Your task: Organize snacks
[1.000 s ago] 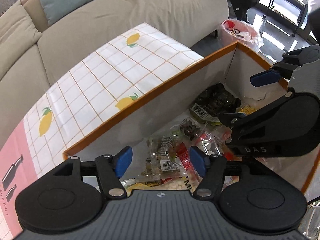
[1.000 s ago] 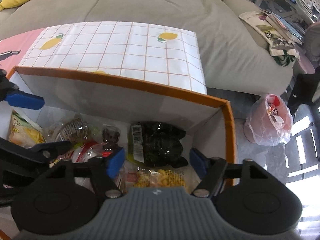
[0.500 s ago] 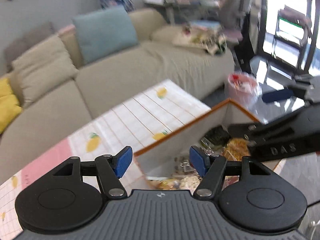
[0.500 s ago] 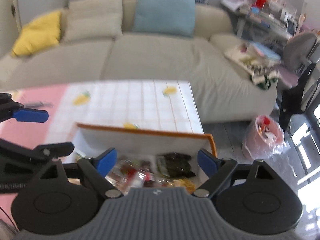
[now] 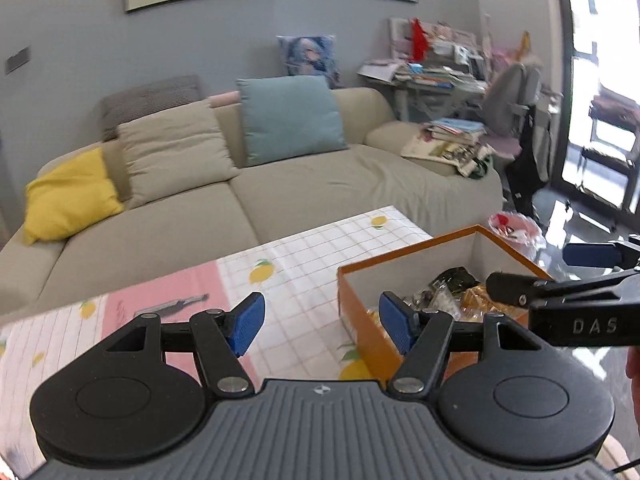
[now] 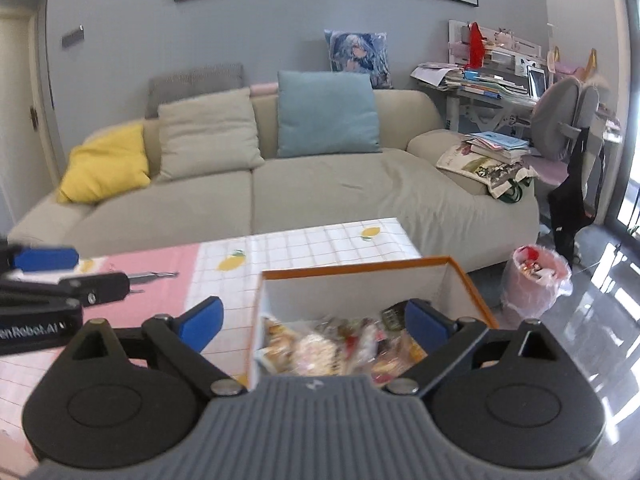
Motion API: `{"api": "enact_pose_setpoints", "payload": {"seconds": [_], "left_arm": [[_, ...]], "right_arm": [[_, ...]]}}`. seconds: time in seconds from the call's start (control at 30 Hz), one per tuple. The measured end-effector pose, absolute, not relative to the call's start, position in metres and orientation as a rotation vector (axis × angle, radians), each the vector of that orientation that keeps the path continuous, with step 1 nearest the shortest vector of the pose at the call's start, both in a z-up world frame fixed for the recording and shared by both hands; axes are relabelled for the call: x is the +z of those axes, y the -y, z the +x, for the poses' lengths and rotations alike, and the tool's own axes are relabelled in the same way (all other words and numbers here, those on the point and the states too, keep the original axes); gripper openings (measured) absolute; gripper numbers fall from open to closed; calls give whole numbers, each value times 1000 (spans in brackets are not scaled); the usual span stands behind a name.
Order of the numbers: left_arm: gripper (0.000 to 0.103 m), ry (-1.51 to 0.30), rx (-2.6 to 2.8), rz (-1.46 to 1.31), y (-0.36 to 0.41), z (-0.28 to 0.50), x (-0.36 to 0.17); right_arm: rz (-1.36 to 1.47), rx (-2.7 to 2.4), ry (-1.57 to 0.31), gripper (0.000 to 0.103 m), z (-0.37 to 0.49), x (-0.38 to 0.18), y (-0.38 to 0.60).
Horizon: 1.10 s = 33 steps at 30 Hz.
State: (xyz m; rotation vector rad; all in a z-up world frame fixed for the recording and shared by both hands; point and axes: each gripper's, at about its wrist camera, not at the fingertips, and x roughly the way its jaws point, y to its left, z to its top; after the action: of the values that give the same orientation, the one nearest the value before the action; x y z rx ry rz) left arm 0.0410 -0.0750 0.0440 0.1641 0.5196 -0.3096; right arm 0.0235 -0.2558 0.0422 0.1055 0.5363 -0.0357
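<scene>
An orange-rimmed box (image 5: 404, 258) (image 6: 356, 266) stands on the table's right end, filled with several snack packets (image 6: 332, 346) (image 5: 448, 294). My left gripper (image 5: 320, 322) hangs open and empty above the tablecloth, just left of the box. Above the box, my right gripper (image 6: 316, 322) holds nothing and its jaws are opening wide. In the left wrist view the right gripper's fingers (image 5: 588, 254) enter from the right edge. The left gripper's fingers (image 6: 44, 258) show at the left edge of the right wrist view.
A lemon-print and pink tablecloth (image 5: 304, 256) covers the low table. Behind it runs a beige sofa (image 6: 328, 192) with yellow, beige and teal cushions. A pink-bagged bin (image 6: 536, 280) stands on the floor to the right, near a cluttered desk and chair (image 6: 560, 120).
Both grippers have risen and drawn back out of the box and tilted up, so the sofa and wall now show. The right gripper's jaws have widened; the left's have kept their gap.
</scene>
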Motion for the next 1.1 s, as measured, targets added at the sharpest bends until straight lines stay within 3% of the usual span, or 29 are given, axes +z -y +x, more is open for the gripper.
{"api": "enact_pose_setpoints", "payload": {"seconds": [0.33,0.67,1.1], "left_arm": [[79,-545,-221,112,46,10,16],[82,-633,-221,92,42,6,-12],[82,-664,-202,75,37,6,-16]], "right_arm": [[29,-89,-453,97,-29,24,211],[44,-133,-576,97,-39,-19,218],[53,-138,-581,97,-34,-21,217]]}}
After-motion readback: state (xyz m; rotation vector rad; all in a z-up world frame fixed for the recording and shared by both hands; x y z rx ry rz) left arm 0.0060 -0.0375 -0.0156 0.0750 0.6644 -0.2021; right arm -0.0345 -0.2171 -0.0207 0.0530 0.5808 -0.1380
